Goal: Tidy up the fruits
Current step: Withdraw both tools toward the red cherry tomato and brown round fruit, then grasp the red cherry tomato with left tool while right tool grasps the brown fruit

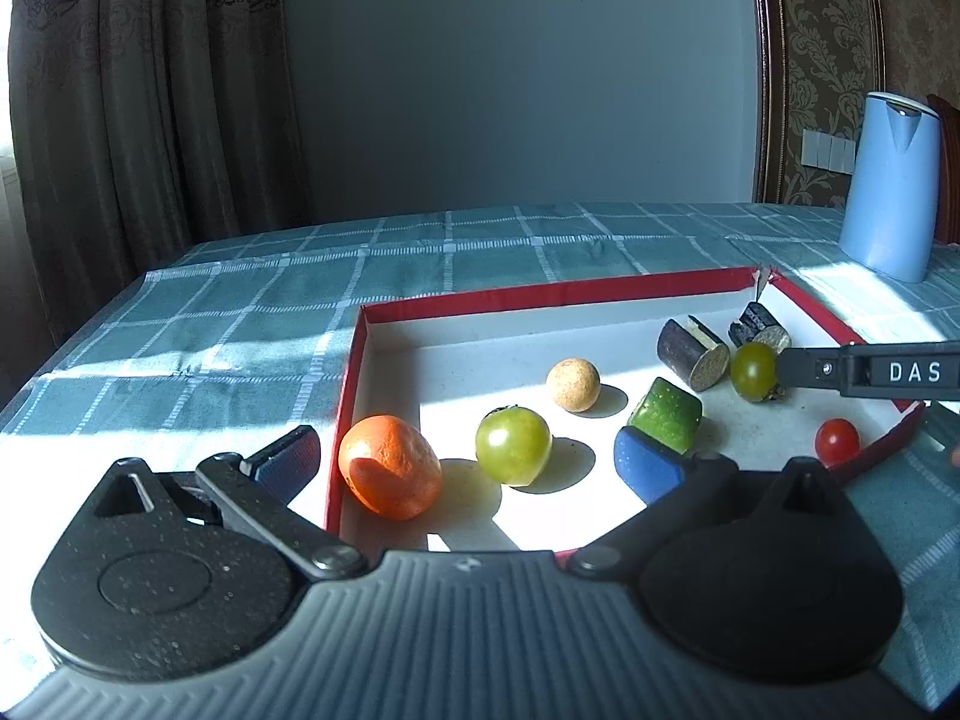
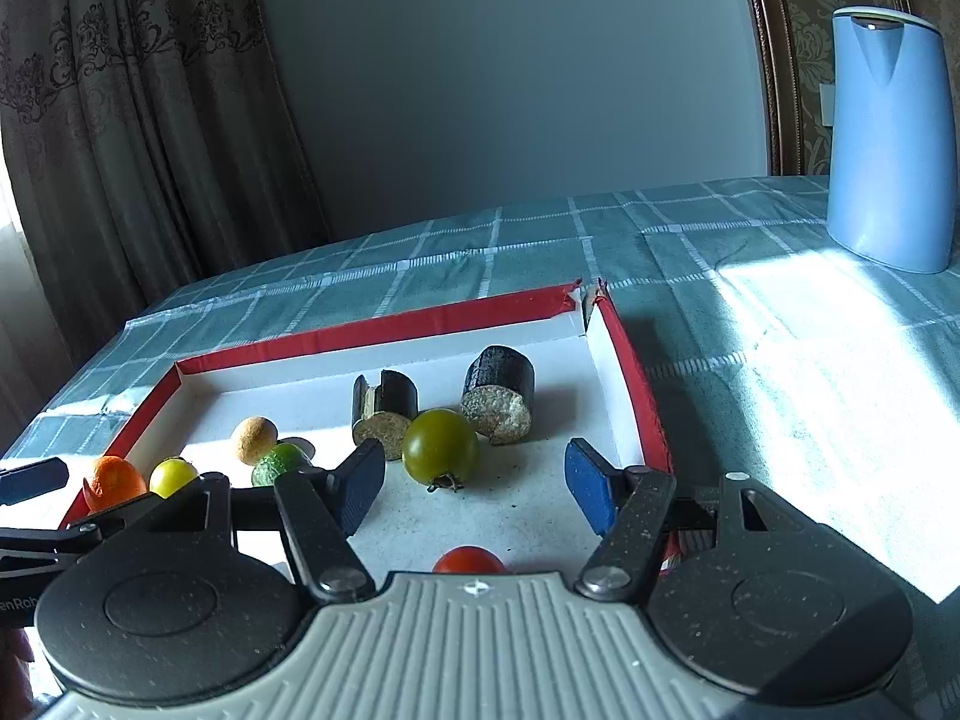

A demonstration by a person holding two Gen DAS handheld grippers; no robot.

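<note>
White "DAS" lettering marks the right tongs [image 1: 780,369], part open and empty like the wide-open left tongs [image 1: 468,456]

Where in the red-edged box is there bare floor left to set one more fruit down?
Bare floor runs along the far wall of the box, behind the beige ball, and in the near right part between the dark green tomato and red cherry tomato. It is crowded around the two dark cylinder pieces and in the orange, green tomato, green block row.

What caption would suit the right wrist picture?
Open tongs hover over a red-rimmed box with a dark green tomato just ahead and other produce behind.
</note>
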